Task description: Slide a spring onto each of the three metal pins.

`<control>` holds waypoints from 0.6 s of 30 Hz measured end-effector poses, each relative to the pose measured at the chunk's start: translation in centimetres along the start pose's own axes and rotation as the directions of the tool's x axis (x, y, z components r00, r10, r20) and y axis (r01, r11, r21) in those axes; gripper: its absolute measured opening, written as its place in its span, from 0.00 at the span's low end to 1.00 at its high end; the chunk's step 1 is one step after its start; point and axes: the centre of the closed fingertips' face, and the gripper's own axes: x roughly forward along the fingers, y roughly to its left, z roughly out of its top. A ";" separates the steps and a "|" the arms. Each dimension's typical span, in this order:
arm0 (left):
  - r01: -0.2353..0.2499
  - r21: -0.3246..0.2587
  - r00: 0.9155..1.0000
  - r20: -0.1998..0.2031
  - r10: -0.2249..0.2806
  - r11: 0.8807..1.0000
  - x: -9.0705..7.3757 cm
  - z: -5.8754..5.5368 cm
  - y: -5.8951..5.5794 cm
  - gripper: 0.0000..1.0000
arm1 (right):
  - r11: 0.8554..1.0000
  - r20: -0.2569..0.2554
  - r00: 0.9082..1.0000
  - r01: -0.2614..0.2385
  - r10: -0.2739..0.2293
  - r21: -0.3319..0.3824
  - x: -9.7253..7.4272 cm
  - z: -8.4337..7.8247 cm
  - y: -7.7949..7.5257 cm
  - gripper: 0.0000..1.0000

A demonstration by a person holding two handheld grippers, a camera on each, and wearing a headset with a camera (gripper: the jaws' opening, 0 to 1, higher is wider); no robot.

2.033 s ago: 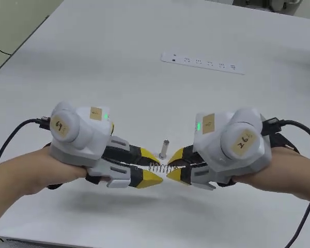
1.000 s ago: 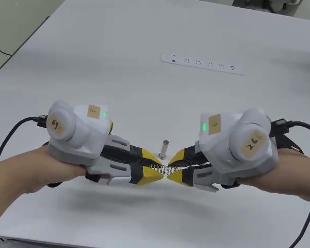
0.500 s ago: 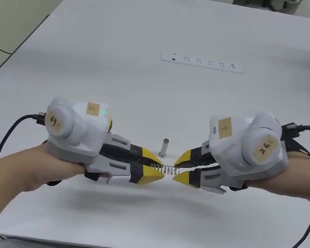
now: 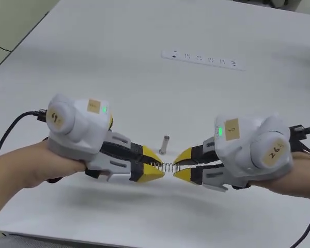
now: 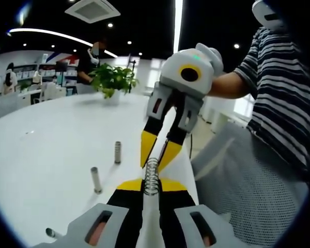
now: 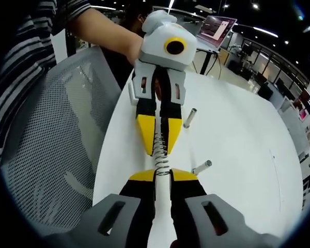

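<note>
Left gripper clamps a spring; whether right gripper grips it is unclear. The left gripper view shows two upright pins.

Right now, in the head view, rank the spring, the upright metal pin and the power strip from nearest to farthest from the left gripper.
1. Spring: clamped at the left gripper tips, spanning across to the right gripper.
2. Metal pin: upright on the table, just beyond the tips.
3. Power strip: far back, toward the right.
</note>
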 end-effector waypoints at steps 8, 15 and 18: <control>-0.007 0.011 1.000 -0.007 0.007 1.000 -0.1 -0.1 0.1 0.03 | 1.000 0.058 0.998 0.010 -0.010 -0.004 -0.9 1.7 -0.5 0.06; -0.016 0.024 1.000 -0.018 0.016 1.000 0.0 -0.3 0.2 0.03 | 1.000 0.096 0.995 -0.007 0.008 -0.009 -1.2 3.4 -0.2 0.06; -0.016 0.030 1.000 -0.021 0.017 0.999 0.2 -0.3 0.1 0.03 | 1.000 0.117 0.993 -0.016 0.016 -0.004 -1.2 4.0 -0.2 0.07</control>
